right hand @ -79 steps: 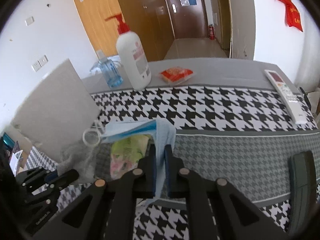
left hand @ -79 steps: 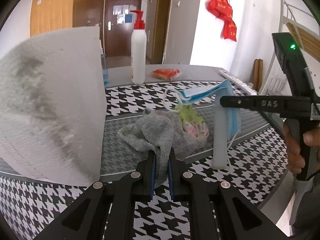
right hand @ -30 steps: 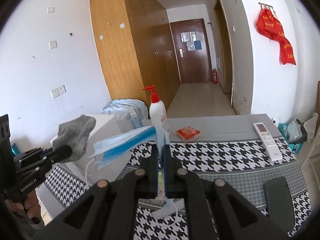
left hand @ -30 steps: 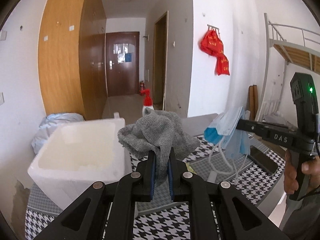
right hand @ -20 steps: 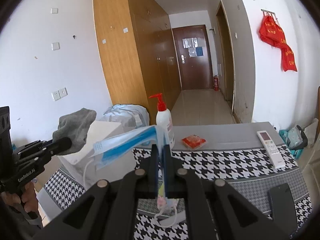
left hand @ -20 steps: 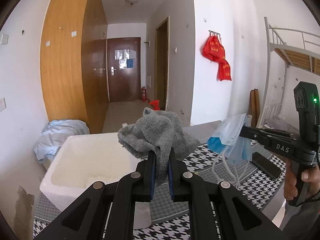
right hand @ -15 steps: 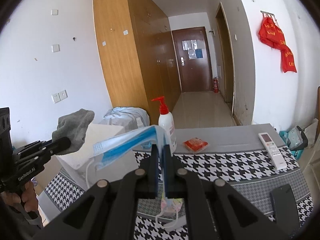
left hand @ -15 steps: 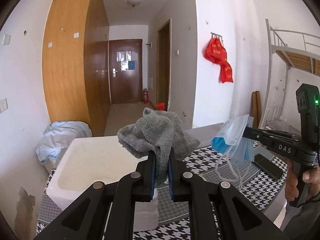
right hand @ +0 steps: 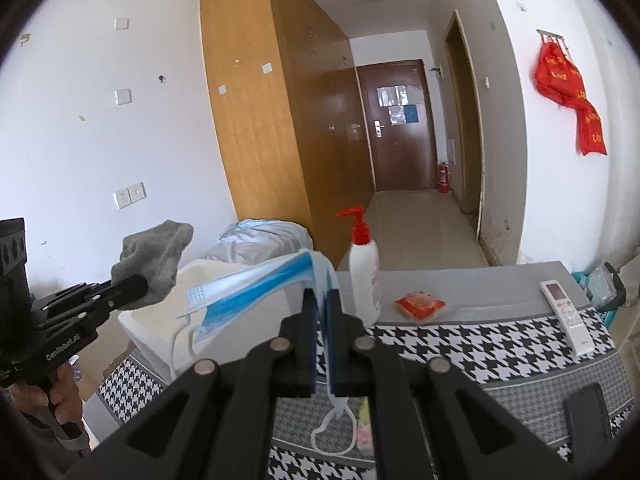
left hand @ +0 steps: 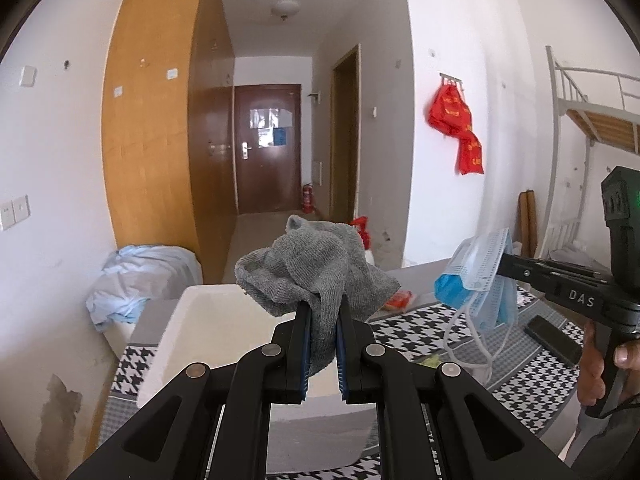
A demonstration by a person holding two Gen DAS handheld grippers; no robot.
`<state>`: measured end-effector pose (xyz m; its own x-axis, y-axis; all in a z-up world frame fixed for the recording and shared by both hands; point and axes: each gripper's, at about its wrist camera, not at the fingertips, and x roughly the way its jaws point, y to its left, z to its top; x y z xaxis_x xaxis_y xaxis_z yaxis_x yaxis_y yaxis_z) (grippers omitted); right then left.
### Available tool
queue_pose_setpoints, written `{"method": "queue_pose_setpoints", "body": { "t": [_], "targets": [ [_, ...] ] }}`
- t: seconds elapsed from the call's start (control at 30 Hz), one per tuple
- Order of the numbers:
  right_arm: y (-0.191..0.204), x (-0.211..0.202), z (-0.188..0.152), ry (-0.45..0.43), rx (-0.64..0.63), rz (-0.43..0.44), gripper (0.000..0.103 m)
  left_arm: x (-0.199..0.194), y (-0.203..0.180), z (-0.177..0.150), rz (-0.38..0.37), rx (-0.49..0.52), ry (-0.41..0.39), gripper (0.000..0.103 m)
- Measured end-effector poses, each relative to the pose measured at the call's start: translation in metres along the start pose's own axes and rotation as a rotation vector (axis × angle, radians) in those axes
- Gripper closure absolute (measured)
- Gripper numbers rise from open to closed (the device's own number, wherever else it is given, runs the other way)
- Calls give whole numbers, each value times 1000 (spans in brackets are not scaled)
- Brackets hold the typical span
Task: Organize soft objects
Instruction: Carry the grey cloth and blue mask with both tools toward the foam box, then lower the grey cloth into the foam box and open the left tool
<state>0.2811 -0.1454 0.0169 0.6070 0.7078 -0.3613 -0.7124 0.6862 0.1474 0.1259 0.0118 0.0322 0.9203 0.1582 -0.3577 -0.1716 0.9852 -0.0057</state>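
Left wrist: left tongs [left hand: 322, 334] clamped on gray sock [left hand: 316, 270], raised above white foam box [left hand: 224, 320], presumably for dropping in.

Right wrist: right tongs [right hand: 320, 312] pinching blue face mask [right hand: 264, 280], ear loops dangling over houndstooth counter [right hand: 460, 344], box at left, likely next in.

I am working in what looks like a dormitory or small apartment room. A metal bunk bed frame [left hand: 592, 92] stands at the right, tall wooden wardrobes [right hand: 256, 120] line the left wall, and a corridor runs back to a brown entrance door [right hand: 394, 124] with a fire extinguisher [right hand: 443, 177] beside it. Red bags [right hand: 572, 96] hang from a wall hook, and a houndstooth cloth [right hand: 480, 344] covers the table.
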Motion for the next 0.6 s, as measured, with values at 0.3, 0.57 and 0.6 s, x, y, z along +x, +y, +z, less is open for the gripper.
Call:
{"method": "queue_pose_setpoints", "body": {
  "t": [0.3, 0.57, 0.6],
  "targets": [
    [16, 15, 5, 8, -18, 28, 97, 8, 18, -1, 36, -22, 30, 92],
    [19, 23, 8, 17, -23, 35, 97, 18, 29, -4, 64, -52, 69, 92],
    [20, 24, 8, 18, -25, 36, 97, 20, 30, -4, 66, -54, 72, 92]
  ]
}}
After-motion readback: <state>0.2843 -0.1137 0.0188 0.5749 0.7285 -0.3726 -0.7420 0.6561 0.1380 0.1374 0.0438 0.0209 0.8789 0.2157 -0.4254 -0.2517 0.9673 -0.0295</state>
